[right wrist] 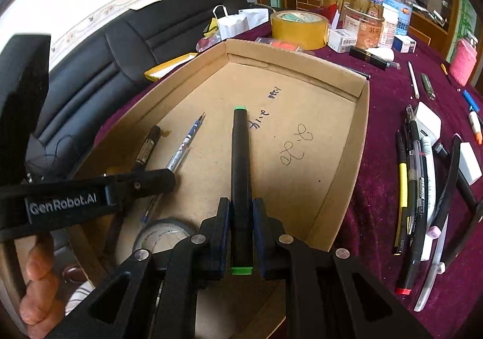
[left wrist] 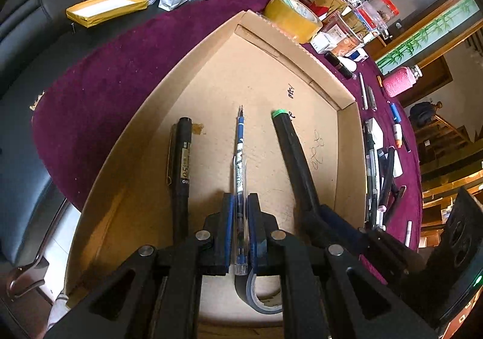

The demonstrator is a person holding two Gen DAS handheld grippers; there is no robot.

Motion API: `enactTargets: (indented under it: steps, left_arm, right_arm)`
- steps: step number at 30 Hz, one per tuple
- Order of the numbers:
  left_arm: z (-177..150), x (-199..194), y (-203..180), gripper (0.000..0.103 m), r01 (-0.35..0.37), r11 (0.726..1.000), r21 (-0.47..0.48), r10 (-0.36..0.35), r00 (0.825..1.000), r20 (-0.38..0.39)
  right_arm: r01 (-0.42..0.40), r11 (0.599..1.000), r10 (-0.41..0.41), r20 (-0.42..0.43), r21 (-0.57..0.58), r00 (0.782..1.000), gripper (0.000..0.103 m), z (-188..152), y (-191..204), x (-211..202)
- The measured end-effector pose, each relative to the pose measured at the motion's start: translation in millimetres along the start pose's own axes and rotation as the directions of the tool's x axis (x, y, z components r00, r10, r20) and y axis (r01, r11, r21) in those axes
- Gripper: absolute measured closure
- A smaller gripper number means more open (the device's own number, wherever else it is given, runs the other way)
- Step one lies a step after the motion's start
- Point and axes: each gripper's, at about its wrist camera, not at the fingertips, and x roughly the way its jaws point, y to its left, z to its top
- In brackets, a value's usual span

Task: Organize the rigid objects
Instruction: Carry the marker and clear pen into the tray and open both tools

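Observation:
My left gripper [left wrist: 240, 203] is shut on a clear blue pen [left wrist: 240, 155], held low over the floor of a shallow cardboard box [left wrist: 193, 73]. My right gripper [right wrist: 241, 209] is shut on a black marker with green ends [right wrist: 240, 158], also over the box [right wrist: 347, 158]. In the left wrist view the marker [left wrist: 291, 145] points into the box from the right. A black pen [left wrist: 182, 158] lies on the box floor left of the blue pen; it also shows in the right wrist view [right wrist: 148, 145]. The blue pen [right wrist: 185, 145] shows there too.
A grey tape roll [right wrist: 164, 233] lies in the box near its front. Several pens and markers [right wrist: 416, 188] lie on the purple cloth right of the box. A yellow tape roll [right wrist: 299, 26], jars and small boxes [right wrist: 368, 25] stand behind. A black sofa [right wrist: 120, 52] is at left.

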Motion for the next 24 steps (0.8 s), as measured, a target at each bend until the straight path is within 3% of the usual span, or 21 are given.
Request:
enactTargets:
  steps: [7,11,12,13,15,20,22,24]
  left_arm:
    - [-2,-1,8,0.090,0.050,0.998,-0.046,-0.049,0.999,0.020]
    - [-9,-15,9,0.080,0.099,0.992,-0.077,-0.095,0.994,0.048]
    - [-12,-20,5,0.080,0.103,0.992,-0.069,-0.099,0.993,0.060]
    - [-15,-25,1,0.076,0.106,0.993,-0.056,-0.102,0.992,0.071]
    - [-23,-34,-13,0.068,0.096,0.995,-0.020,-0.094,0.991,0.092]
    - [-43,-45,-65,0.057,0.077,0.989,0.127,-0.094,0.987,0.134]
    - [-54,-44,-94,0.049,0.084,0.976,0.202,-0.113,0.984,0.135]
    - [-62,-39,-115,0.047,0.080,0.962,0.261,-0.116,0.985,0.126]
  right_arm:
    - [0.030,0.998,-0.030,0.015,-0.050,0.999,0.086,-7,5,2]
    - [-0.070,0.998,0.071,0.050,-0.006,0.996,0.081,-12,-5,-19]
    - [-0.085,0.996,0.085,0.081,-0.002,0.993,0.075,-15,-9,-31]
    - [-0.093,0.996,0.092,0.109,0.005,0.990,0.066,-19,-11,-41]
    - [-0.133,0.991,0.126,0.169,0.030,0.978,0.060,-29,-22,-64]
    - [-0.176,0.980,0.151,0.227,0.097,0.962,0.060,-61,-50,-96]
    - [-0.178,0.973,0.141,0.231,0.149,0.963,0.060,-78,-67,-102]
    - [-0.185,0.963,0.139,0.229,0.195,0.963,0.060,-90,-84,-103]
